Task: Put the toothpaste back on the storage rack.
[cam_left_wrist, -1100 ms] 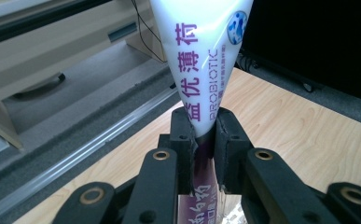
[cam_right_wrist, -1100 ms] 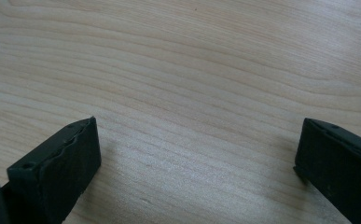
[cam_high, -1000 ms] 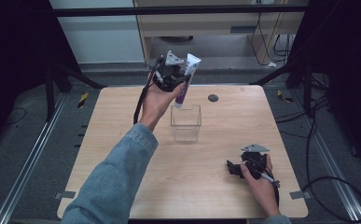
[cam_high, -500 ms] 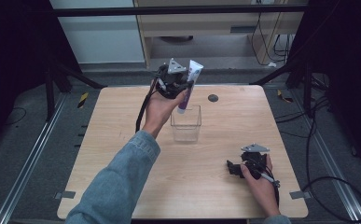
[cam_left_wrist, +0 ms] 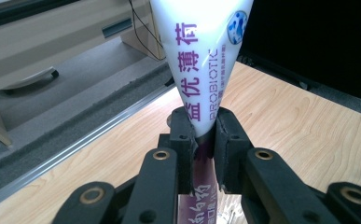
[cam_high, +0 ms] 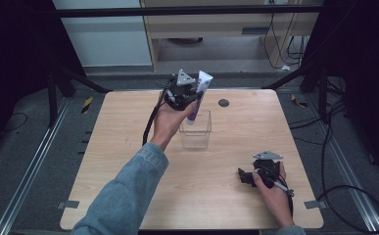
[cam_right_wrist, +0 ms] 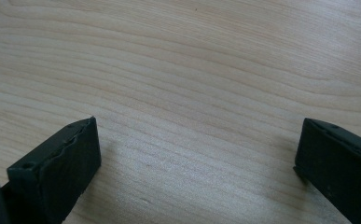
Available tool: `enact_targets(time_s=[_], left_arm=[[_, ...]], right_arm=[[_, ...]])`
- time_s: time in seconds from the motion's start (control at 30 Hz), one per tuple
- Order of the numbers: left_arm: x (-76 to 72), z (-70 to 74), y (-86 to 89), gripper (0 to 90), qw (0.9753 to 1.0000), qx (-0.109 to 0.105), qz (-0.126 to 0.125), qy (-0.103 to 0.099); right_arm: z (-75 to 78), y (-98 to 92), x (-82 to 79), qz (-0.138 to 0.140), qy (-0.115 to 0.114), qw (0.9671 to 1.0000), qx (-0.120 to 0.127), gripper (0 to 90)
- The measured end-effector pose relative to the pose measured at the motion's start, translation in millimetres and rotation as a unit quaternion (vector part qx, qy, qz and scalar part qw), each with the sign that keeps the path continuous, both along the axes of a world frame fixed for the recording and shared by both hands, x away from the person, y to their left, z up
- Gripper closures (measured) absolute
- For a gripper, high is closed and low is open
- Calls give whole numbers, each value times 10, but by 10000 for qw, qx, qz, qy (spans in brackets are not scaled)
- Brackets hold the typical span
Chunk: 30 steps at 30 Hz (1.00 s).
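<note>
A white and purple toothpaste tube stands tilted, its lower purple end down inside a clear plastic box in the middle of the table. My left gripper is shut on the tube, held above the box's far left rim. In the left gripper view the two black jaws pinch the tube where white turns to purple. My right gripper rests low over the bare wood near the front right, its jaws wide apart with nothing between them; one of its fingertips shows close to the wood.
A small dark round disc lies on the wooden table behind the box. A black frame and cables surround the table; a cabinet stands beyond the far edge.
My left gripper has carried the tube a little to the right and down, so its lower end now sits in the clear box. The right gripper has stayed put.
</note>
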<state>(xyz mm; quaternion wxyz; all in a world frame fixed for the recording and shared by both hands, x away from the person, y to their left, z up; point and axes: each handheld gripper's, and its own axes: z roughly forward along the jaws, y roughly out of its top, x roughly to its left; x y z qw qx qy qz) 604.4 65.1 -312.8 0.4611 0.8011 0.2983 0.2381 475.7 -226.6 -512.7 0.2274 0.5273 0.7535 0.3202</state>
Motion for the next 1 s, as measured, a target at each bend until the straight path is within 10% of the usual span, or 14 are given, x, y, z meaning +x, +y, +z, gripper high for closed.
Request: enact_targets(time_s=[1.0], left_arm=[[45,-411,50,789,9997,97,-59,223]], right_arm=[[-1,2,0,-4,-8,10000,25,3]])
